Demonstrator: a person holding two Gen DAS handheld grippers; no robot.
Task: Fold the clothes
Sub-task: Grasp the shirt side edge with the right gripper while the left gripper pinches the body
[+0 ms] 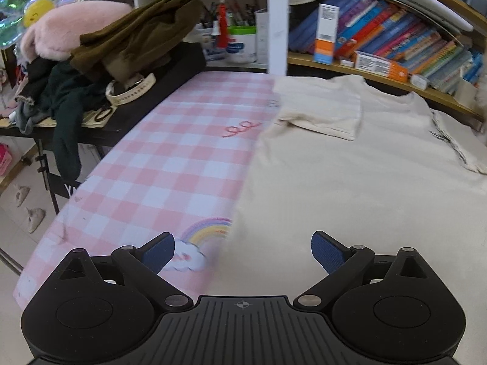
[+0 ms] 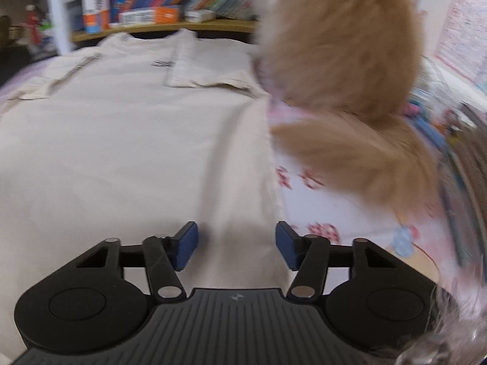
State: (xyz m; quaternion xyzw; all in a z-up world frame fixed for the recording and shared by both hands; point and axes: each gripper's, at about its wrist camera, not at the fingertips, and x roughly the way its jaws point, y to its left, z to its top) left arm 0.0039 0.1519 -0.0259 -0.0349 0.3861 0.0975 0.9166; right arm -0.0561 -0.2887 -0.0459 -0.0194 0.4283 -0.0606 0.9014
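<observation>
A cream T-shirt (image 1: 350, 176) lies flat on a pink-and-white checked cloth (image 1: 158, 164), with both sleeves folded in over the body. It also shows in the right wrist view (image 2: 121, 140). My left gripper (image 1: 243, 251) is open and empty, just above the shirt's left edge near the hem. My right gripper (image 2: 236, 245) is open and empty, over the shirt's right edge near the hem. The right wrist view is blurred.
A pile of dark and olive clothes (image 1: 121, 45) and a pink plush (image 1: 67, 27) sit on a black side table at the left. Bookshelves (image 1: 395, 42) stand behind. A fluffy tan plush (image 2: 344, 60) lies right of the shirt.
</observation>
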